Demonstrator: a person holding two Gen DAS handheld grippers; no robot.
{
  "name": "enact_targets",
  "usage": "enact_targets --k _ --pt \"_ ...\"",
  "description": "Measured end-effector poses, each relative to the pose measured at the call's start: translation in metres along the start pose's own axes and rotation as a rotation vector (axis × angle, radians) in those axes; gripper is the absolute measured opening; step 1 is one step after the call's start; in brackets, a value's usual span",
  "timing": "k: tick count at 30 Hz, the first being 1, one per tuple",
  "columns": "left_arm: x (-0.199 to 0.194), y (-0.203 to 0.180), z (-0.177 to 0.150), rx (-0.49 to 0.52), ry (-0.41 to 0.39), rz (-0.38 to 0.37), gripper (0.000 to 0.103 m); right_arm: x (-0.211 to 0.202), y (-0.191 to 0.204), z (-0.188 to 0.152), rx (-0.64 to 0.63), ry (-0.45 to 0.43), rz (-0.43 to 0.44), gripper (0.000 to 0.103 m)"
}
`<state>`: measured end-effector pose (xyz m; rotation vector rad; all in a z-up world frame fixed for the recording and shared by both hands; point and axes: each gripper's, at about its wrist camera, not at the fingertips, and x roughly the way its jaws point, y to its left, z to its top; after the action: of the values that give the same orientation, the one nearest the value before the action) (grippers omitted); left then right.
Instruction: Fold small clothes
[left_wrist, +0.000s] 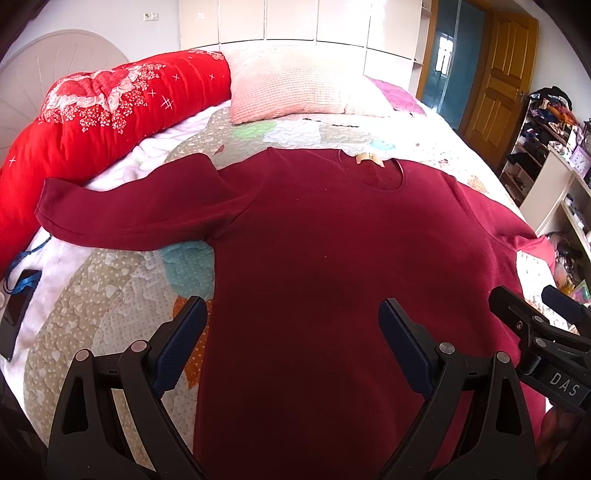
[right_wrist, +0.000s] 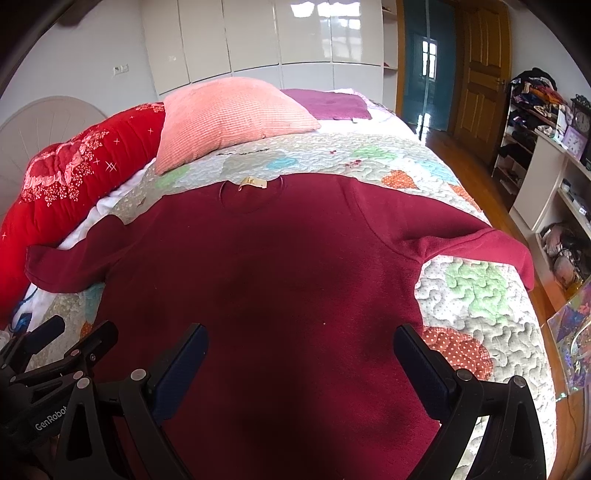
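dark red sweater (left_wrist: 325, 236) lay flat on the bed quilt (left_wrist: 122, 295), neck at 12 o'clock, hem cut off at 6 o'clock in both views. right cuff hung over the bed edge at 3 o'clock, end hard to make out. left gripper (left_wrist: 293, 328) was spread wide, holding nothing, above the lower body; right gripper (right_wrist: 299, 350) likewise agape and empty. pink pillow (right_wrist: 229, 114) and red duvet (left_wrist: 110, 110) sat beyond the collar. phone (left_wrist: 16, 314) partly cut off at 9 o'clock. cluttered shelves (right_wrist: 532, 118) at 3 o'clock.
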<state>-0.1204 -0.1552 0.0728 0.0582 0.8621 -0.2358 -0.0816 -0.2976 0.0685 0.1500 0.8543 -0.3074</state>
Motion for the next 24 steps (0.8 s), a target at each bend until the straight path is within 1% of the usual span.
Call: enact_targets --k 7,24 --pt "0.007 0.004 0.003 -0.006 0.006 0.006 0.094 0.008 0.009 0.003 -0.018 0.000 -0.003 0.100" --pt "0.028 0.030 0.013 -0.050 0.027 0.021 0.094 0.039 0.031 0.012 -0.037 0.038 0.013 0.100"
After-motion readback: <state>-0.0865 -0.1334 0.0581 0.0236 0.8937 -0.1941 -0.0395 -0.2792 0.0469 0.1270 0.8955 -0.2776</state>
